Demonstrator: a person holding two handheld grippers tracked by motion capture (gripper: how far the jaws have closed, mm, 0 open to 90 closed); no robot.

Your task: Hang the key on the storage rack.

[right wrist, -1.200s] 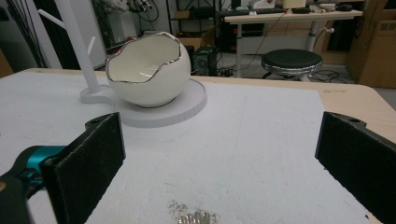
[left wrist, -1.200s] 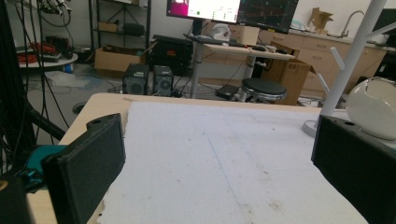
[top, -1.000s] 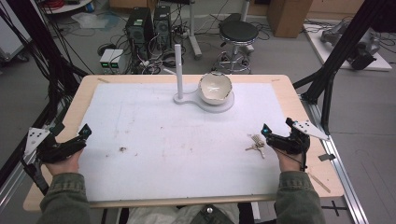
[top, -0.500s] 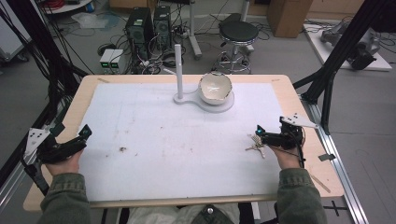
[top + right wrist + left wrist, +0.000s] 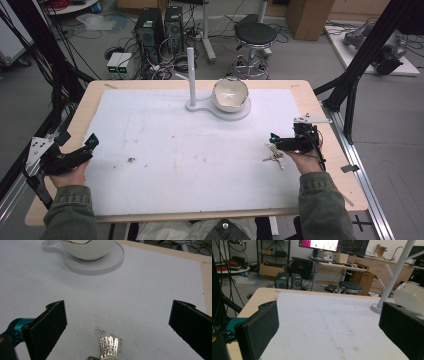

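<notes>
Nearest the person, the right tool [image 5: 278, 143] sits low over the right side of the counter [image 5: 330, 170], held in the person's right hand [image 5: 305, 159]; its jaws stand wide apart and grip nothing. A bunch of keys [image 5: 274, 156] lies flat on the white mat [image 5: 200, 160], just beside and below the jaw tips in the high view. In the right gripper view the keys [image 5: 108, 348] lie between the two open jaws, close to the lower edge, clear of either jaw, with dark specks on the mat around them. The left tool [image 5: 80, 152] is held near the left edge of the counter, well apart from the keys; in the left gripper view its jaws are likewise spread, with bare mat between them. A small dark speck of debris [image 5: 131, 160] lies on the mat to the right of the left tool. Farther back, a white bowl [image 5: 230, 93] rests on the round base of a white stand [image 5: 191, 75], whose upright post rises beside it. Beyond the counter, a black stool [image 5: 255, 36] and computer towers [image 5: 159, 25] stand on the floor.
</notes>
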